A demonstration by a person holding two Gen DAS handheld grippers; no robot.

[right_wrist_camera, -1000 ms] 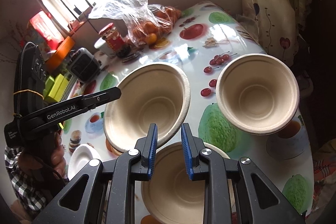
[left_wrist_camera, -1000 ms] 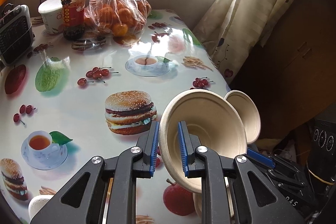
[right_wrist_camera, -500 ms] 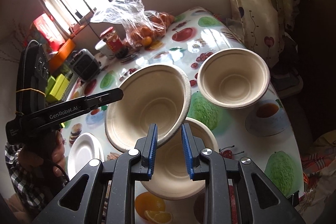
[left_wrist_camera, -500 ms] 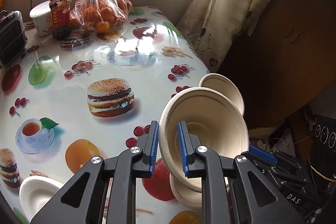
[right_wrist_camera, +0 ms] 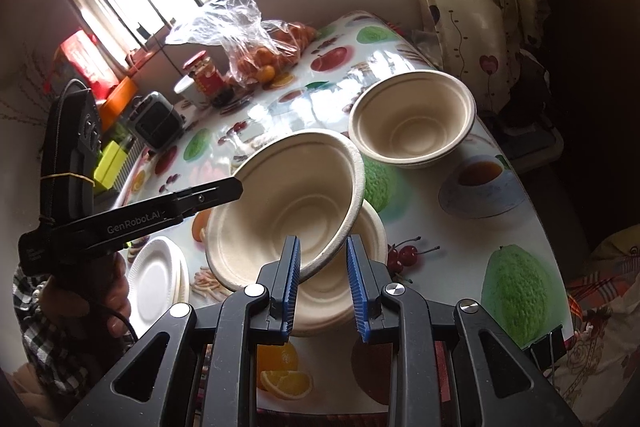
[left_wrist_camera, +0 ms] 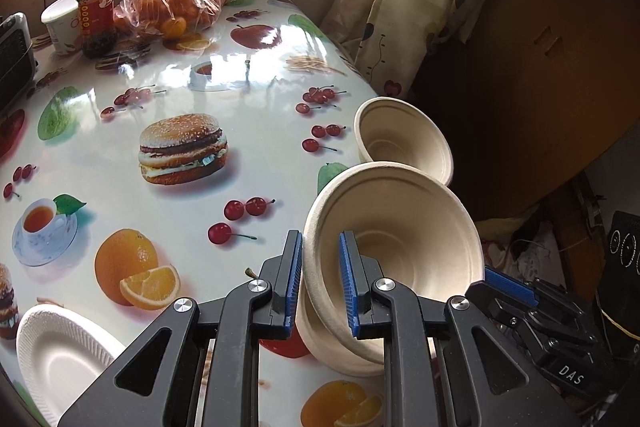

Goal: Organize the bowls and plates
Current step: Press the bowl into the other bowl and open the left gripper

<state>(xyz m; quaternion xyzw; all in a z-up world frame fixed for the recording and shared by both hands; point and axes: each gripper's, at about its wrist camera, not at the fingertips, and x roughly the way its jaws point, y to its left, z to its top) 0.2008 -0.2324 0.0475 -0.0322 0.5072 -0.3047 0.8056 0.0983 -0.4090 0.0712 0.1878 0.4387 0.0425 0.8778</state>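
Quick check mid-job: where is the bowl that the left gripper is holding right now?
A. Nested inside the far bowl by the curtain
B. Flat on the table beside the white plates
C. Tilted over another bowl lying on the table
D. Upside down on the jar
C. The left gripper clamps the rim of the held bowl, which hangs tilted over the lower bowl; the far bowl sits apart.
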